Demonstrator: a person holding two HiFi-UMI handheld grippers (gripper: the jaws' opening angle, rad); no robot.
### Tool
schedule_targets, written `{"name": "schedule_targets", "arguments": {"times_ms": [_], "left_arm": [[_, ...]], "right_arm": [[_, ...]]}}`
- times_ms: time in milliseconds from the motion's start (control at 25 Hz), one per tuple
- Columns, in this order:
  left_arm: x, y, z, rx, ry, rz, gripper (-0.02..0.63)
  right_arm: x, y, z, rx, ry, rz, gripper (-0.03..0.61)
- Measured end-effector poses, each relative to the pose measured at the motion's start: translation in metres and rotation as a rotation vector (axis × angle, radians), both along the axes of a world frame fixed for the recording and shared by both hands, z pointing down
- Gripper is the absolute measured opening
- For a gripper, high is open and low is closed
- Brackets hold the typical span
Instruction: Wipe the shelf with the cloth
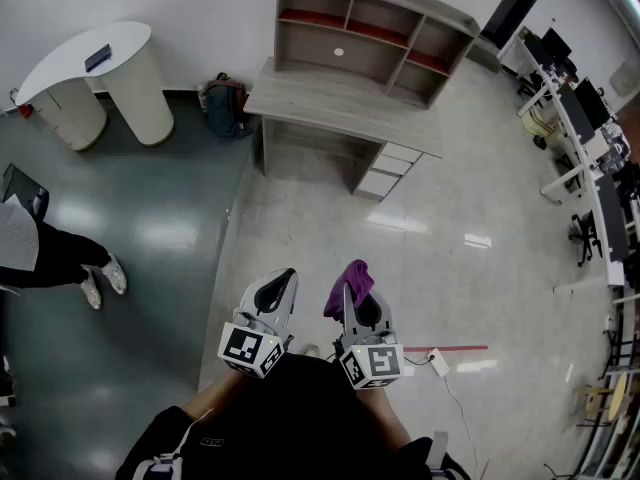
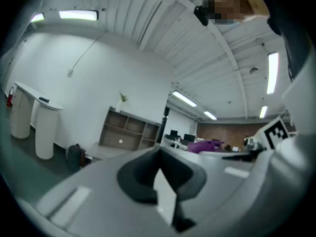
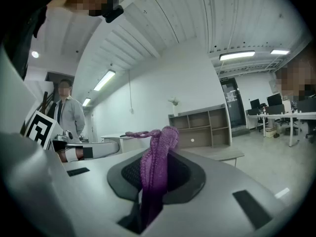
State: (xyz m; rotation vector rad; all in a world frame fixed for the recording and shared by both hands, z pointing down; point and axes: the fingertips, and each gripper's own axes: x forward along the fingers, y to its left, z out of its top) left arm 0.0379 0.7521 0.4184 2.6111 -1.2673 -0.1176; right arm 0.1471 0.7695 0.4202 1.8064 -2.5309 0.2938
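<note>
The grey shelf [image 1: 370,30] with open compartments stands on a wooden desk [image 1: 340,103] against the far wall, well away from both grippers. I hold the grippers close to my body above the floor. My right gripper [image 1: 352,293] is shut on a purple cloth [image 1: 350,283], which sticks up out of its jaws. In the right gripper view the cloth [image 3: 157,162] hangs between the closed jaws, with the shelf [image 3: 202,126] far behind. My left gripper [image 1: 283,276] is shut with nothing in it. The left gripper view shows the shelf [image 2: 129,130] far off.
A white rounded counter [image 1: 95,68] and a backpack [image 1: 225,106] stand left of the desk. A drawer unit [image 1: 385,171] sits under the desk. A person's legs [image 1: 60,258] are at the left. Office desks and chairs [image 1: 590,148] line the right. A power strip [image 1: 437,361] lies by my feet.
</note>
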Motion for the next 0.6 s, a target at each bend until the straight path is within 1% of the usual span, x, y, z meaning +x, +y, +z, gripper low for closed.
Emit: {"name": "schedule_targets", "arguments": {"times_ms": [400, 520, 600], "left_arm": [[-0.014, -0.008, -0.001, 0.002, 0.006, -0.010, 0.003], [-0.021, -0.011, -0.001, 0.000, 0.008, -0.007, 0.003], [-0.026, -0.016, -0.001, 0.003, 0.006, -0.003, 0.003]], "right_arm": [[-0.013, -0.007, -0.002, 0.003, 0.014, -0.008, 0.049], [-0.022, -0.010, -0.001, 0.011, 0.032, -0.004, 0.049], [-0.028, -0.014, -0.002, 0.014, 0.024, -0.006, 0.049]]}}
